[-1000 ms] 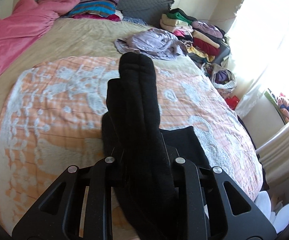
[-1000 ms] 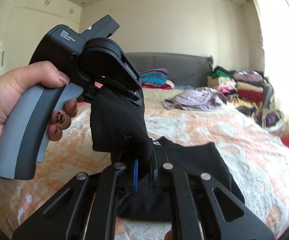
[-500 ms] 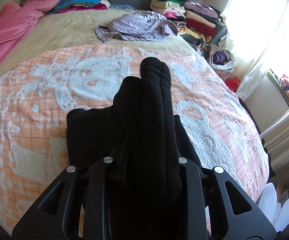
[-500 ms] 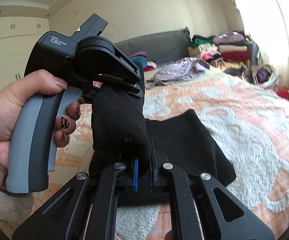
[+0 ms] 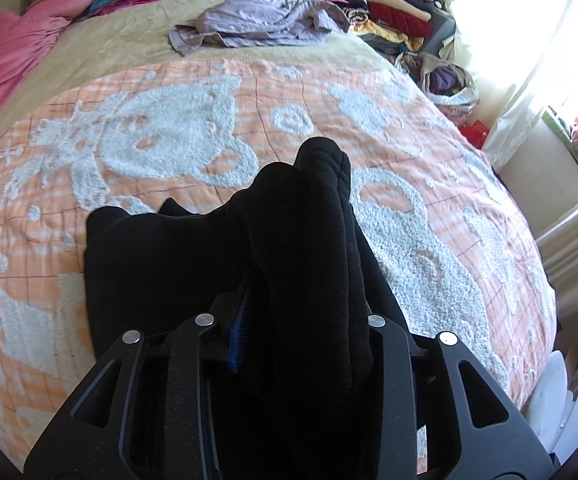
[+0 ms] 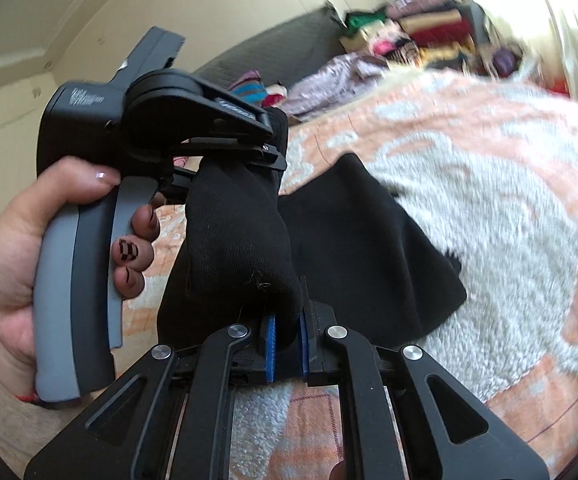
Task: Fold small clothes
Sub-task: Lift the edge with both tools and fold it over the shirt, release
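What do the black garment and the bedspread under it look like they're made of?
Black garment: soft matte knit, probably cotton or fleece; it drapes limply, with ribbed lines along the bunched fold. Bedspread: orange checked cloth with raised, fuzzy white tufting, likely chenille.

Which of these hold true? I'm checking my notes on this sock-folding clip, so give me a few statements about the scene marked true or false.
1. The black garment lies on an orange and white blanket. True.
2. The right gripper pinches a black sock. True.
3. The crumpled lilac garment is in the left gripper. False: it lies far up the bed; black cloth sits between the opening jaws.
4. The blanket is plain blue. False: orange with white patterns.
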Motion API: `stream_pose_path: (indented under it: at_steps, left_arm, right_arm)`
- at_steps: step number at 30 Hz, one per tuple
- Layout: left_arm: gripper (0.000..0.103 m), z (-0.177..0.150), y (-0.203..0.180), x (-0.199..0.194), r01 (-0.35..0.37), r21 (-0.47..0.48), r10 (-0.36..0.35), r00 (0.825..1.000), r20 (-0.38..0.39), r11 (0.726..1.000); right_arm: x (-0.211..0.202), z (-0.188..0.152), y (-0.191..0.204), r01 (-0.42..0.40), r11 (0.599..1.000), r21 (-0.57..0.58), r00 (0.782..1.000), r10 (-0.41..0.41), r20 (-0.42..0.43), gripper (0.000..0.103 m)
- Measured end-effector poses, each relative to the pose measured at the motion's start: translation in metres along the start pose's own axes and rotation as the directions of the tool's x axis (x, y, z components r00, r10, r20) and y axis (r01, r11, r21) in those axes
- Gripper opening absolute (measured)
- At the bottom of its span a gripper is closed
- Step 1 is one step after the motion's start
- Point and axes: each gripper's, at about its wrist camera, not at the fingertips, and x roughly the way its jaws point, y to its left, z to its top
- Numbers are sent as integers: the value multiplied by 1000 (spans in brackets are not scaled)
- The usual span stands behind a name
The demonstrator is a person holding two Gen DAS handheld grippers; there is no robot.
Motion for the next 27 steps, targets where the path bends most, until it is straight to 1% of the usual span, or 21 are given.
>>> stream_pose_path:
  at_steps: [5, 8, 13, 16, 21, 24, 26, 27]
  left_arm:
    - [30, 1, -10, 17, -16, 15, 17, 999, -28, 1000]
    - [32, 1, -17, 23, -26, 22, 27, 999, -39, 999]
    - [38, 2, -24, 34, -42, 31, 44, 998, -53, 999]
    - [39, 1, -28, 38, -57, 44, 60, 997, -55, 997]
    - [45, 0, -32, 44, -63, 55, 67, 996, -61, 996]
    - [52, 0, -34, 46, -62, 62, 66, 996, -61, 996]
    - [69, 0, -36, 45, -33, 58, 36, 997, -62, 998]
    - [73, 0, -36, 45, 6, 49, -2, 998, -68, 999]
  right_arm:
    - [6, 2, -22, -48, 991, 129, 998, 54, -43, 10]
    - [4, 7, -24, -30, 991, 130, 998, 37, -51, 10]
    - [2, 5, -35, -39, 981, 187, 996, 53, -69, 12]
    - [4, 4, -45, -45, 970, 239, 994, 68, -88, 14]
    - [-1, 1, -54, -53, 959, 278, 991, 84, -100, 17]
    - [-1, 1, -60, -59, 952, 301, 989, 96, -109, 20]
    - [-2, 1, -64, -66, 944, 323, 987, 109, -115, 21]
    - [-2, 0, -66, -66, 942, 330, 986, 112, -123, 21]
